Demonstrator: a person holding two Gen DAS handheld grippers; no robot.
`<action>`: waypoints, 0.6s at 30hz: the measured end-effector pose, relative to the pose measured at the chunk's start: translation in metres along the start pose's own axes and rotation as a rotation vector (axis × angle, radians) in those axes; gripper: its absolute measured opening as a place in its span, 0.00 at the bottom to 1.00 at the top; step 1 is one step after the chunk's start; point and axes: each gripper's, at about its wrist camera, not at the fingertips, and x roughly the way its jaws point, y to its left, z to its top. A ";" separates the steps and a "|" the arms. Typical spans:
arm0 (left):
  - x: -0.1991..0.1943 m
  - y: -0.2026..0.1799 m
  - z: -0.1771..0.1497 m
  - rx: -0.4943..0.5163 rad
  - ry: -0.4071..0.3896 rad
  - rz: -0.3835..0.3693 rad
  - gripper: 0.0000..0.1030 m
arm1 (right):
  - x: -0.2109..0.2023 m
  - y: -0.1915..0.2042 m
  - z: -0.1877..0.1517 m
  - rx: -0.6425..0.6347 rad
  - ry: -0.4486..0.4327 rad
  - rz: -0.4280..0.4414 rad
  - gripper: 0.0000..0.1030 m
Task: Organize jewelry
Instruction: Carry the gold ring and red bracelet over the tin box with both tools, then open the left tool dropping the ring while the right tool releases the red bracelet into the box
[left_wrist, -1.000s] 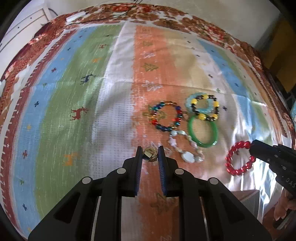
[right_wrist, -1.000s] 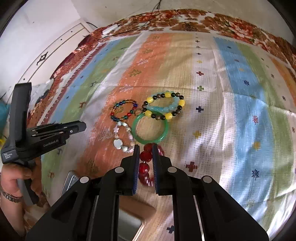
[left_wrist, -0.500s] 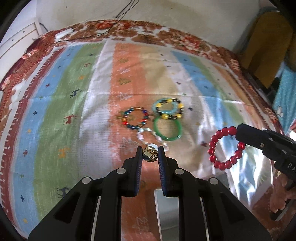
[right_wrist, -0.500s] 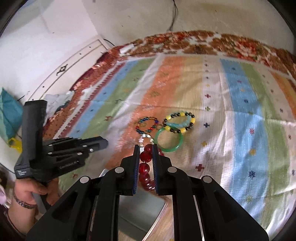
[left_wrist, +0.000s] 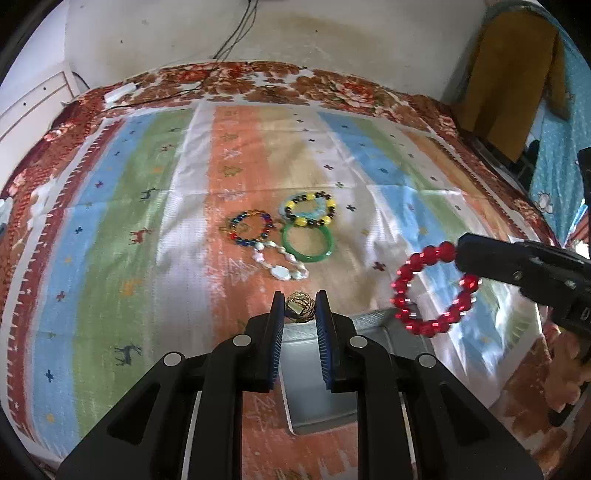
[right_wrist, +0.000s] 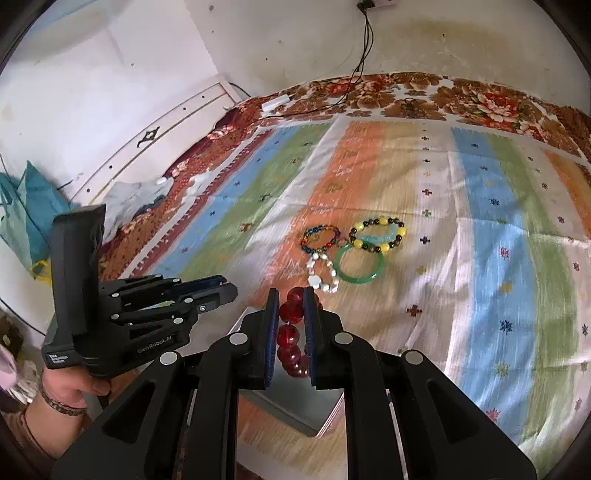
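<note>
My left gripper (left_wrist: 299, 309) is shut on a small gold ring-like trinket (left_wrist: 300, 308) and holds it above the near edge of a grey box (left_wrist: 314, 373). My right gripper (right_wrist: 291, 304) is shut on a red bead bracelet (right_wrist: 290, 332), which hangs over the same grey box (right_wrist: 295, 406); the bracelet also shows in the left wrist view (left_wrist: 432, 288). On the striped cloth lie a green bangle (left_wrist: 308, 243), a yellow and dark bead bracelet (left_wrist: 310, 208), a multicoloured bead bracelet (left_wrist: 251, 229) and a white stone bracelet (left_wrist: 280, 264).
The striped cloth (left_wrist: 147, 240) covers a bed with a floral border (left_wrist: 295, 81). A white power strip with cables (left_wrist: 120, 92) lies at the far edge. A teal bag (right_wrist: 26, 214) and white furniture (right_wrist: 147, 122) stand to the left.
Both grippers have lifted and pulled back from the cloth with their pieces; the bracelets on the cloth now look farther away and the grey box has come into view beneath them.
</note>
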 end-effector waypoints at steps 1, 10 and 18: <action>-0.001 -0.003 -0.001 0.006 -0.001 -0.002 0.16 | 0.000 0.002 -0.003 -0.004 0.005 0.001 0.14; 0.000 -0.019 -0.015 0.039 0.013 -0.032 0.16 | 0.008 0.006 -0.020 0.011 0.053 0.009 0.14; 0.002 -0.027 -0.024 0.071 0.021 0.002 0.44 | 0.012 -0.003 -0.026 0.056 0.071 -0.012 0.29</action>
